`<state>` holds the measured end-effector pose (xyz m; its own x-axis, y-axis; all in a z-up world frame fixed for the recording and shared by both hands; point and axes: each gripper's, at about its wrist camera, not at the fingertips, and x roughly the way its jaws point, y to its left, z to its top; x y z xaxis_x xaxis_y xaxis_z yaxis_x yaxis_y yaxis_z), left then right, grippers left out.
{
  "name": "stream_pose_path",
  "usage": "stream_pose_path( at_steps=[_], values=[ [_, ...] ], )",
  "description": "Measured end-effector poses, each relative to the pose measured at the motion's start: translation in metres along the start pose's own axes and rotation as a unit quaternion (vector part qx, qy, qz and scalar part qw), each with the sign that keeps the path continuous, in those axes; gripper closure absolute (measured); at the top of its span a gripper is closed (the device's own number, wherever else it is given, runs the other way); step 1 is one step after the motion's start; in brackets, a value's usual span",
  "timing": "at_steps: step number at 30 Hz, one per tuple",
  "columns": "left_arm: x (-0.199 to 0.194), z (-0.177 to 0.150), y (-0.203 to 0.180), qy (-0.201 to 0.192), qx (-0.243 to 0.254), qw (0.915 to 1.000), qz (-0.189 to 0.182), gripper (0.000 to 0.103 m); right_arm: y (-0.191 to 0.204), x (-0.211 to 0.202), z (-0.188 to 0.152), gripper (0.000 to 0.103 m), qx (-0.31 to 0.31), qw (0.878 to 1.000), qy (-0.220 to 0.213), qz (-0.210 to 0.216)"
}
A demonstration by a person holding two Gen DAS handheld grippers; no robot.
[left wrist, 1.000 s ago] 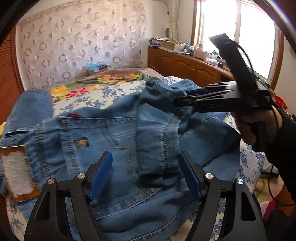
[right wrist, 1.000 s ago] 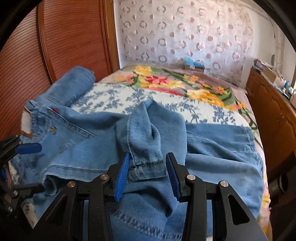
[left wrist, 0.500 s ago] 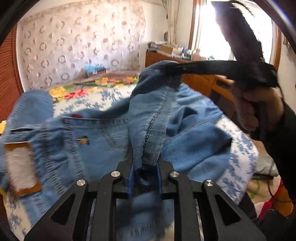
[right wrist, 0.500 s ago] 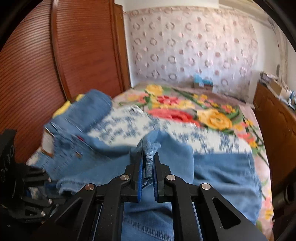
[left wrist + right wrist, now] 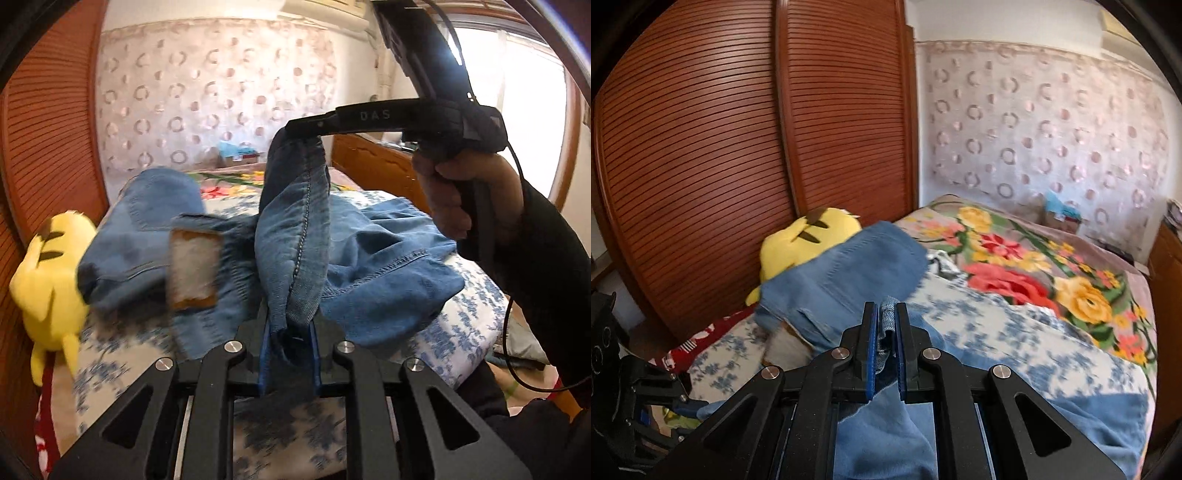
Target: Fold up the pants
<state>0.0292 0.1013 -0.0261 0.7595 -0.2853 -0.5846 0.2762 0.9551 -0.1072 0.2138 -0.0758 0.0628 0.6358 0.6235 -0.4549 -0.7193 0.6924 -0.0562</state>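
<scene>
Both hand-held grippers clamping jeans (image 5: 295, 229) hem: left hand-held gripper (image 5: 287, 347), right hand-held gripper (image 5: 885, 343). Leg hanging over bed (image 5: 1015, 332), rest bunched. I'm thinking: keeping hem taut and level, carrying toward waistband.

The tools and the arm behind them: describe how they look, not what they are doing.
Both tools are matte black frames with triangular cut-outs, silver pivot screws and blue pads lining the fingers. The left tool fills the bottom of its own view. The right tool carries pale lettering along its side, a black block mounted on top and a thin black cable trailing down. The right hand comes out of a black sleeve.
</scene>
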Motion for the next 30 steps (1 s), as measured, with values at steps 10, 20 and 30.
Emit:
stream_pose_path(
  at_steps=[10, 20, 30],
  values=[
    [0.008, -0.013, 0.018, 0.019, -0.029, 0.9993, 0.017, 0.056, -0.018, 0.011, -0.009, 0.060, 0.002, 1.000, 0.014, 0.002],
    [0.015, -0.001, 0.015, 0.008, -0.021, 0.9995, 0.022, 0.039, -0.043, -0.041, -0.065, 0.059, 0.042, 0.998, 0.020, -0.035],
    [0.029, 0.007, -0.012, 0.013, 0.020, 0.9995, 0.021, 0.039, -0.052, -0.061, -0.132, 0.059, 0.068, 0.993, 0.075, -0.066]
  ],
)
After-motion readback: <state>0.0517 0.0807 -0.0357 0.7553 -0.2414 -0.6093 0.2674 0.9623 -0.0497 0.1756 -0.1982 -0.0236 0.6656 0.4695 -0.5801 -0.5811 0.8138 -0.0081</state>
